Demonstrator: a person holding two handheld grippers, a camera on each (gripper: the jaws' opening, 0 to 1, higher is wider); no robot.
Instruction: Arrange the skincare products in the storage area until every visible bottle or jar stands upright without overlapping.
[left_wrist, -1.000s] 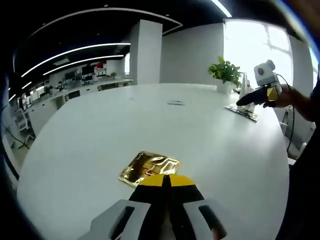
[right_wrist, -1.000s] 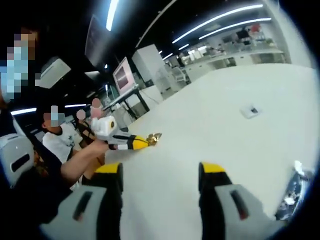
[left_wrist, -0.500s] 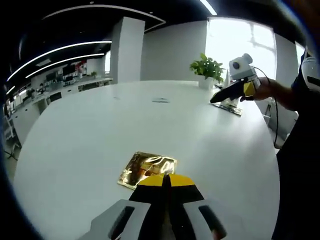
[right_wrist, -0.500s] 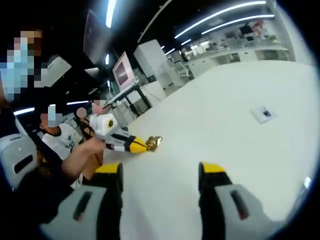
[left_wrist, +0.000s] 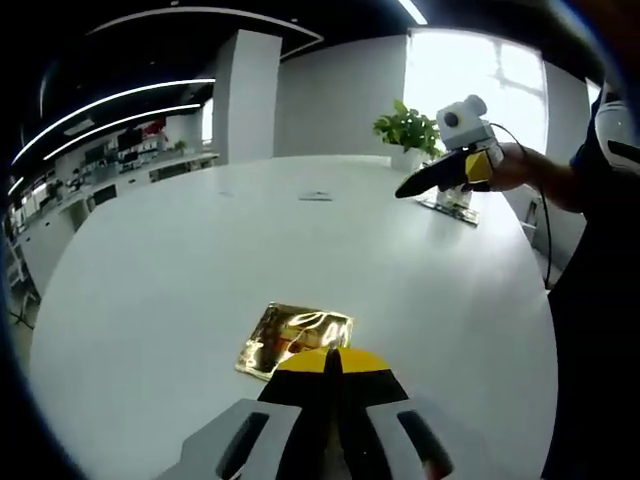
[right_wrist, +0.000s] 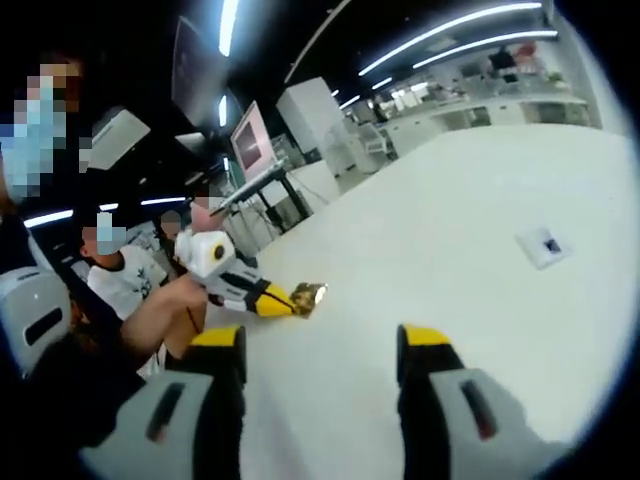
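The left hand-held gripper (left_wrist: 331, 362) has its two yellow-tipped jaws pressed together with no gap between them. Their tips sit at the near edge of a gold foil sachet (left_wrist: 296, 336) that lies flat on the white surface (left_wrist: 180, 260); whether the edge of the sachet is actually pinched between the tips or only touched by them cannot be told from the left gripper view. In the right gripper view this same left hand-held gripper (right_wrist: 283, 299) comes in from the left, held in a person's hand (right_wrist: 188, 292), with the gold foil sachet (right_wrist: 309, 294) right at its tip and low over the surface (right_wrist: 480, 260).

The right hand-held gripper (right_wrist: 318, 345) stands wide open, its jaws well apart and nothing between them; it hangs above the surface, touching nothing. In the left gripper view it appears at the far right (left_wrist: 412, 185), held in a hand (left_wrist: 515, 170), well apart from the sachet and pointing across the surface.

Just behind that right hand-held gripper, in the left gripper view, lies a flat dark tray (left_wrist: 450, 208) with some pale upright items on it, too small to make out. Beside it stands a potted plant (left_wrist: 407, 133). A small flat card (right_wrist: 544, 245) lies on the surface ahead and to the right of the open jaws.
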